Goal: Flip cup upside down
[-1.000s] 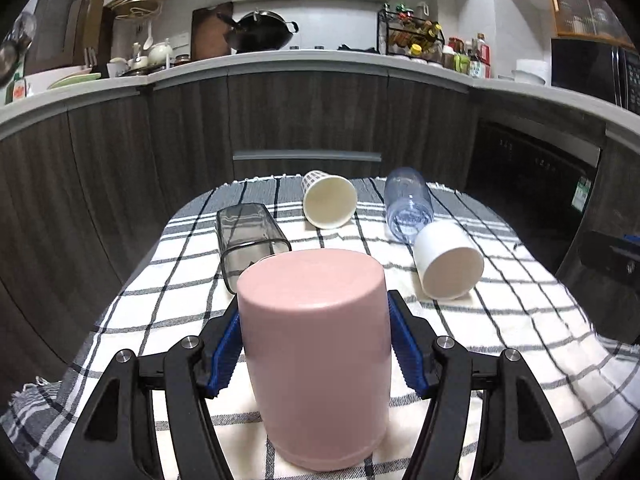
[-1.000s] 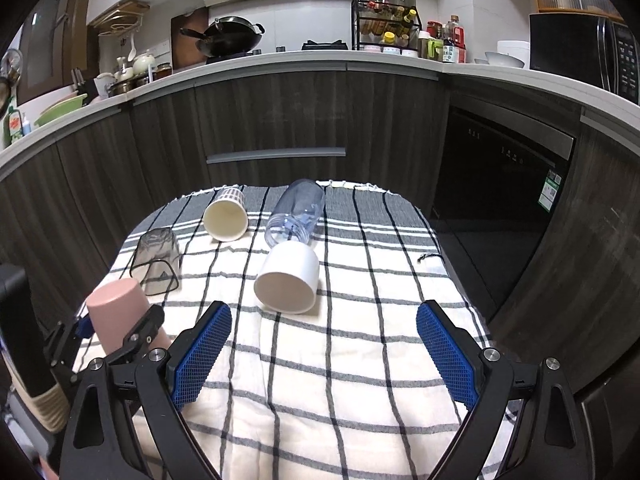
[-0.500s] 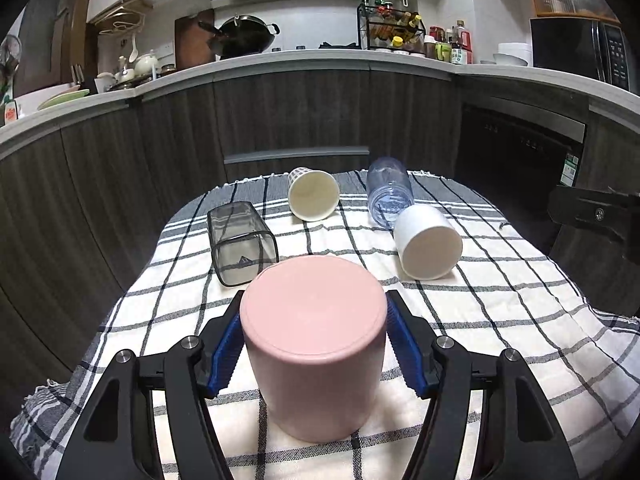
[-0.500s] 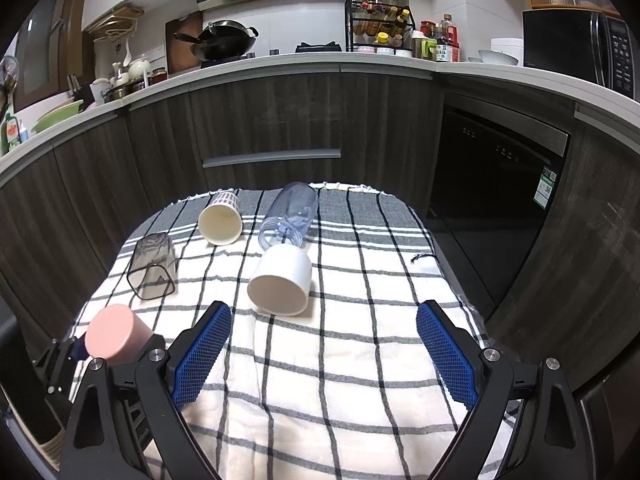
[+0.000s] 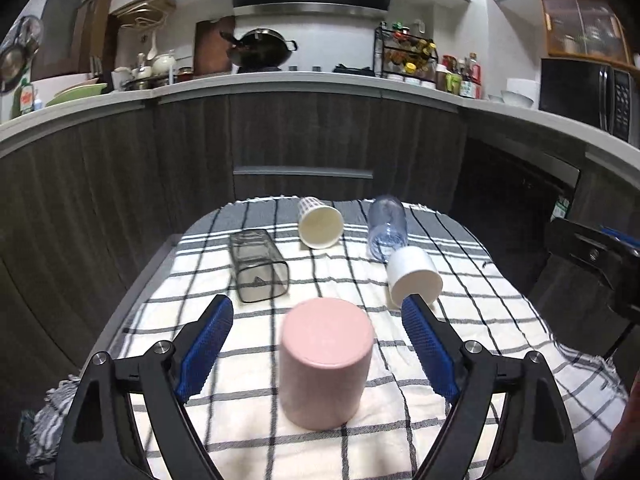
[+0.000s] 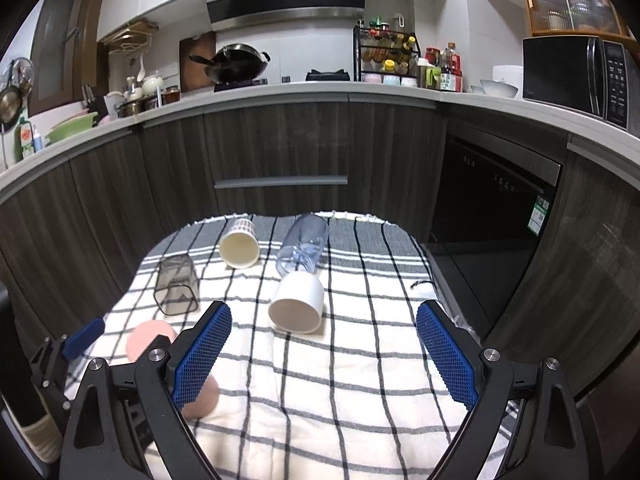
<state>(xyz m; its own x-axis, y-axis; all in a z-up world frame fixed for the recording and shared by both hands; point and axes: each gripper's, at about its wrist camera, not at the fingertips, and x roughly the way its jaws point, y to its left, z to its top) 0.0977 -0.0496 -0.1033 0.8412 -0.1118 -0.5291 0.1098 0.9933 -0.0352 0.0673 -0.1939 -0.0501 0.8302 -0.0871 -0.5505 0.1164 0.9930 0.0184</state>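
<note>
A pink cup stands upside down on the checked cloth. My left gripper is open, with its blue pads well apart on either side of the cup and not touching it. The pink cup also shows in the right wrist view, partly hidden behind my right gripper's left finger. My right gripper is open and empty above the cloth.
On their sides on the cloth lie a white cup, a cream paper cup, a clear blue bottle and a dark square glass. Dark kitchen cabinets curve behind the table. The table edge drops off left and right.
My left gripper has opened and let go of the pink cup, which now stands upside down on the cloth. The left gripper has pulled back a little. The right gripper stays open.
</note>
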